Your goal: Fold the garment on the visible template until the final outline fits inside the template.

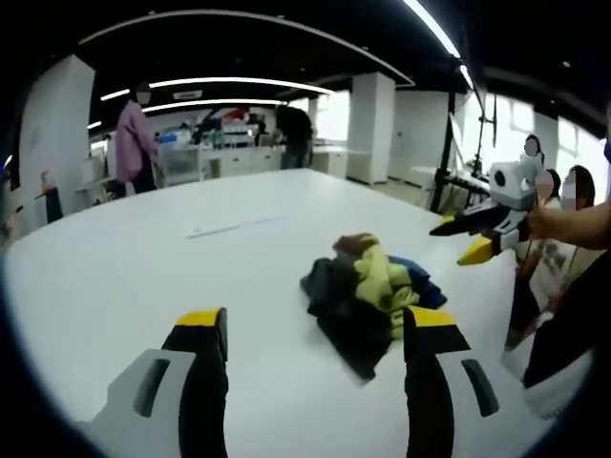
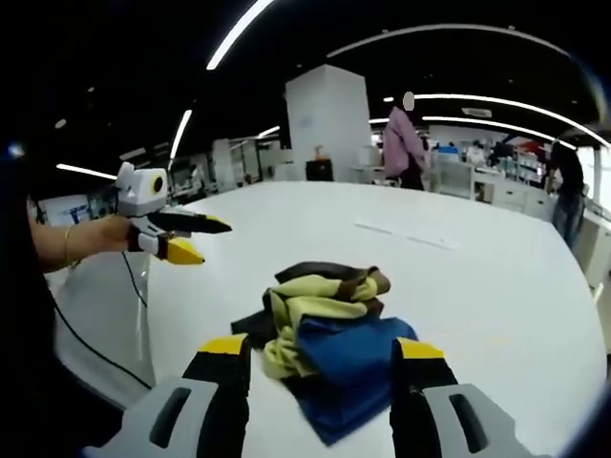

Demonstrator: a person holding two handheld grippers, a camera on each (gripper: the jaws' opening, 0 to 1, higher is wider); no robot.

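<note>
Here, crumpled garment [image 1: 372, 291] heaped on white table [image 1: 143, 258], yellow-green, dark and blue folds; in right gripper view the garment [image 2: 320, 334] sits at 6 o'clock, just beyond the jaws. Left gripper [image 1: 315, 334] jaws apart, holding nothing. Right gripper [image 2: 320, 367] likewise apart, seen at 3 o'clock in left gripper view [image 1: 477, 239]. Person in pink [image 2: 401, 143] at 12 o'clock.

The garment [image 2: 320, 334] lies crumpled in a heap on the worktop [image 1: 143, 258], so its shape, sleeves and underside are buried in its own folds. In the right gripper view its near edge is partly covered by the right gripper [image 2: 320, 367]. A faint pale strip [image 1: 234, 227] on the worktop is too blurred to identify. Distant shelves [image 1: 205, 143] are indistinct.
</note>
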